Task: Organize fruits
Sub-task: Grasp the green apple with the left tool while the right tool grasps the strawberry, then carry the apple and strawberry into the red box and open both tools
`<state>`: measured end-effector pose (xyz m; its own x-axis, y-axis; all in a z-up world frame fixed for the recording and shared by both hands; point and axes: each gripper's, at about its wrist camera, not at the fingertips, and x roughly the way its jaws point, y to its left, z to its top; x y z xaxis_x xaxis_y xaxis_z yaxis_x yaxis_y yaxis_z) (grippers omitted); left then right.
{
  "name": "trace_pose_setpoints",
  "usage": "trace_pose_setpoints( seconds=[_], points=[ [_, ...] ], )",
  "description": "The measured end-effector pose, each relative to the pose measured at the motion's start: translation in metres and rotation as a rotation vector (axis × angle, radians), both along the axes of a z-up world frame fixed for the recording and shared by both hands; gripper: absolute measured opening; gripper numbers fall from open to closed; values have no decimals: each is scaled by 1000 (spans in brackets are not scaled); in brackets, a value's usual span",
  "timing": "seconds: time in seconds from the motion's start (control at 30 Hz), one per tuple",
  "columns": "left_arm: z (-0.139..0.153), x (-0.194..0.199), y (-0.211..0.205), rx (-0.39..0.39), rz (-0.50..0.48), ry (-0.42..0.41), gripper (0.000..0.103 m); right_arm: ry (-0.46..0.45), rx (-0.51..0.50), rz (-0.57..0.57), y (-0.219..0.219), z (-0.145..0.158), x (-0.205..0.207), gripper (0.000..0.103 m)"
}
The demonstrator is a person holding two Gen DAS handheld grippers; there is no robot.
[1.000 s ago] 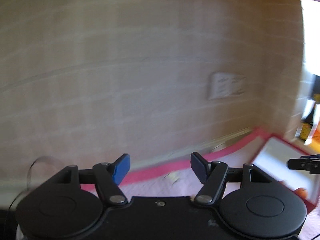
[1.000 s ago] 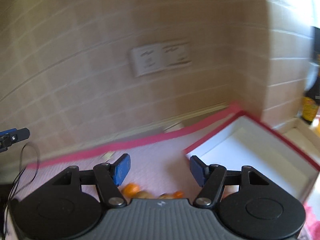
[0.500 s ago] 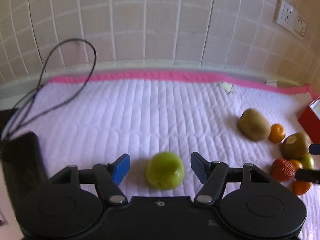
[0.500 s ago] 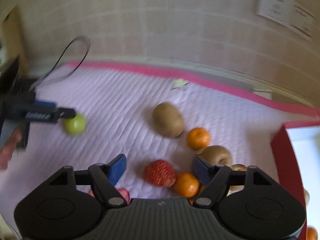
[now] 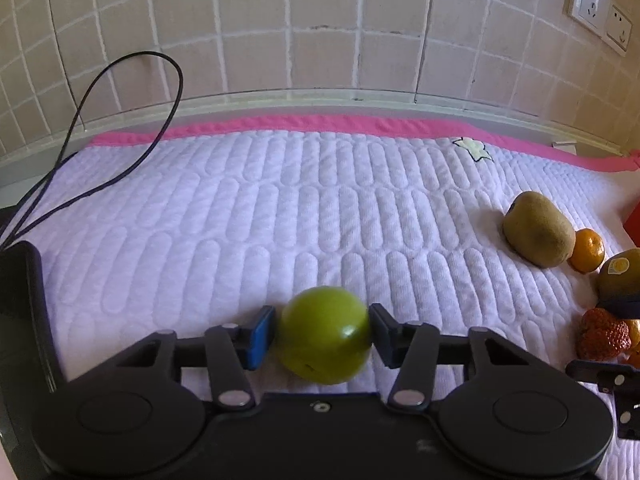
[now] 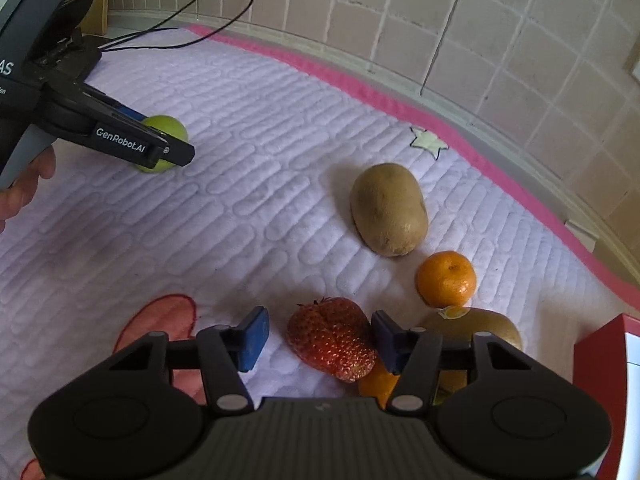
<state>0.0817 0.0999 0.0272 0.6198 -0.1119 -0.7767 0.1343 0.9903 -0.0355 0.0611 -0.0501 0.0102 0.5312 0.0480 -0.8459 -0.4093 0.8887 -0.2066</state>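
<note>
The left hand-held gripper (image 5: pixel 323 335) is closing on a green fruit (image 5: pixel 324 334): both pads touch its sides, and the fruit sits on the white quilted mat (image 5: pixel 280 216) just ahead of the tool's body. From the right wrist view the same fruit (image 6: pixel 166 142) shows half hidden behind that gripper's black finger, with part of a person's hand (image 6: pixel 24 188) on the grip at the left edge.

The right hand-held gripper (image 6: pixel 316 338) is also closing, with a strawberry (image 6: pixel 330 338) between its jaws. The right pad touches the berry; the left blue pad stands a little clear of it, so the grip is not yet made. Just behind the right finger lie a kiwi with a sticker (image 6: pixel 476 326) and an orange piece partly hidden under the tool.

Farther out sits a mandarin (image 6: pixel 446 279), and beyond it, nearly touching, a larger brown kiwi (image 6: pixel 388 208). A red box (image 6: pixel 600 364) with a white inside shows at the right edge.

Farther still, a small star patch (image 6: pixel 428 142) is sewn near the mat's pink border (image 5: pixel 320 124). A black cable (image 5: pixel 120 120) loops up against the tiled wall (image 5: pixel 320 32), where a wall socket (image 5: pixel 600 12) sits at the upper right.
</note>
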Motion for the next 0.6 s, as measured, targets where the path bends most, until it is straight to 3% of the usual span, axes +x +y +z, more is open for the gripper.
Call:
trace_pose_setpoints(
  seconds=[0.1,0.3,0.6],
  points=[
    [-1,-2,-6,43,-25,-22,59,-1,13,-8,-6,0,1,47],
    [17,-11,-11,48,-53,-78,59,-79,26,-35,-5,13,-13,47],
    [95,-18,-53,30,-232,-270,59,-316,76,-170,-34,103,-46,47]
  ],
)
